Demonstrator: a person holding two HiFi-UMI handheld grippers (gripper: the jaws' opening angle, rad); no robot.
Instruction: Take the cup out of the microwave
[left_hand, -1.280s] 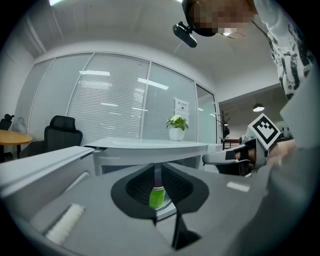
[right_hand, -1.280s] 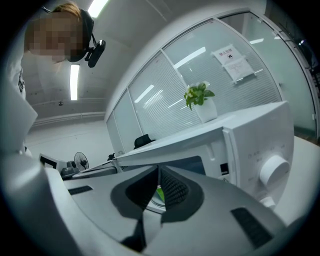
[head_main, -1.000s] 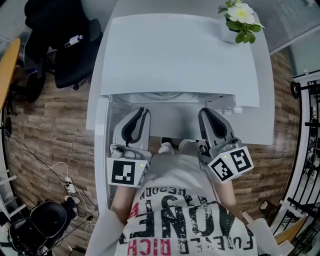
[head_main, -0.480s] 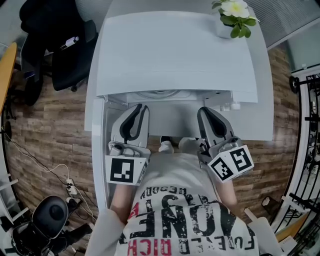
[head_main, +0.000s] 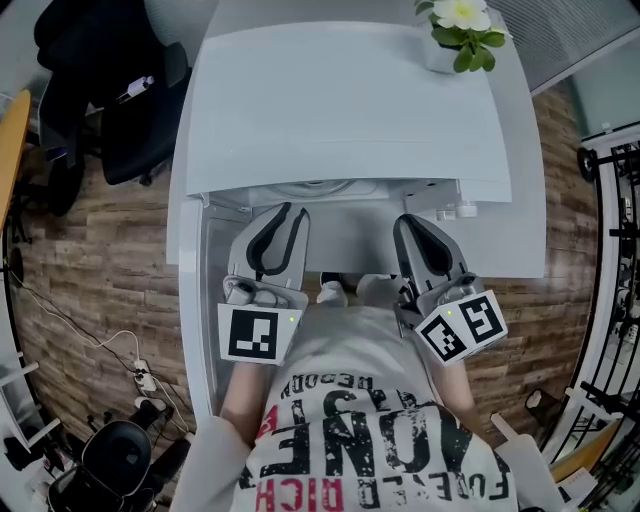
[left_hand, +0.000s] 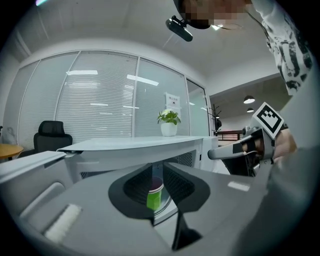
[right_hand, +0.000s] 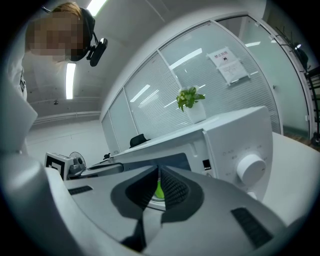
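Left gripper (head_main: 288, 214) on my feed sits at the mouth of the open microwave (head_main: 350, 110), just right of the swung-out door (head_main: 198, 320). Its own camera shows me the jaws partly apart, and they have just been opening; the pads press on nothing. Through that gap I see the cup (left_hand: 154, 196), green with a dark rim, standing upright on the turntable (left_hand: 167, 206) inside the cavity. It is beyond the fingertips rather than between them. In the head view the cup is hidden under the microwave's top.

Right gripper (head_main: 410, 225) is alongside the left one and also pointed into the opening, with the two well apart. In the right gripper view I read its jaws as almost together, with only a thin slit between them and nothing held. A sliver of the green cup shows through the slit, farther in. To the right of that is the control panel with its round dial (right_hand: 250, 169). A potted plant (head_main: 458, 30) stands on the microwave's top at the far right corner.
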